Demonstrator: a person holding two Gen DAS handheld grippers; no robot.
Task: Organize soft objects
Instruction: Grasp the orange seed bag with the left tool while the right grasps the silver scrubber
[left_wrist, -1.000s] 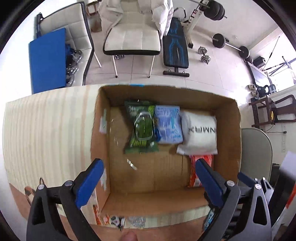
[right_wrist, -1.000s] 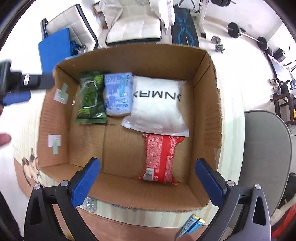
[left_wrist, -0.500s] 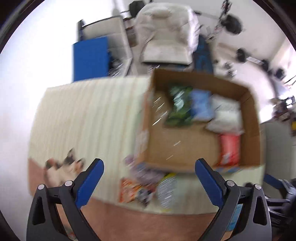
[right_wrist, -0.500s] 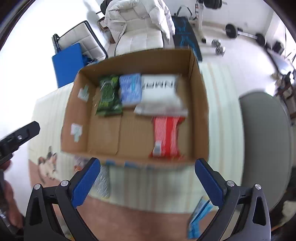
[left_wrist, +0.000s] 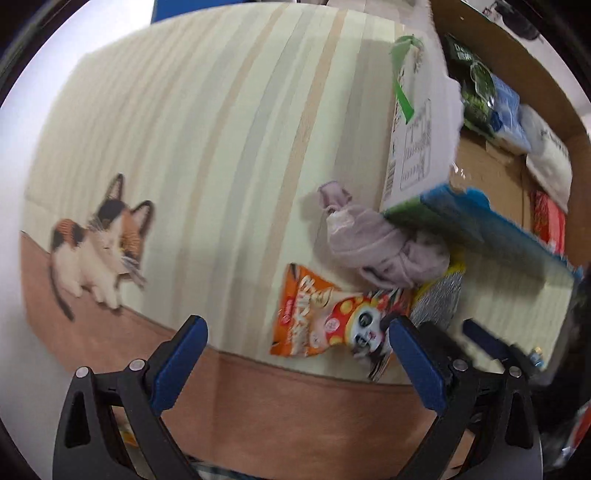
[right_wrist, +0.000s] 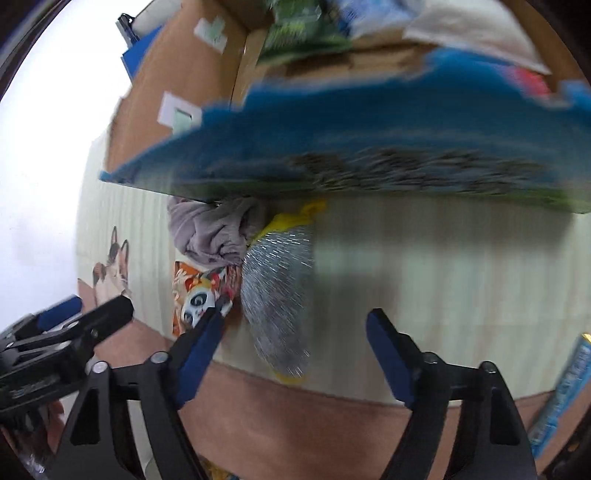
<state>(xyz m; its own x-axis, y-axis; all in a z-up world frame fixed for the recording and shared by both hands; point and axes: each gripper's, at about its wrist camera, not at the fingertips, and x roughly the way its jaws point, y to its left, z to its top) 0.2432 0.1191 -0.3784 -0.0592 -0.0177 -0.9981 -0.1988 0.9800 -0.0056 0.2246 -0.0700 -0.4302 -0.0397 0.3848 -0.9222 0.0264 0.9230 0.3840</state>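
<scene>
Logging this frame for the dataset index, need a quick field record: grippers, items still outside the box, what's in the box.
left gripper: jaws open, empty, above the table edge
right gripper: jaws open, empty, straddling the silver pouch
outside box: grey cloth bundle, orange panda snack bag, silver pouch, all close together on the striped tablecloth
cardboard box: holds green packet, light blue packet, white pack, red packet
image quality: motion blur

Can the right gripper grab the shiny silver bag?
Probably yes. The right gripper is open, and the silver bag lies on the table between its fingers with nothing on top; only the grey cloth touches its far end.
</scene>
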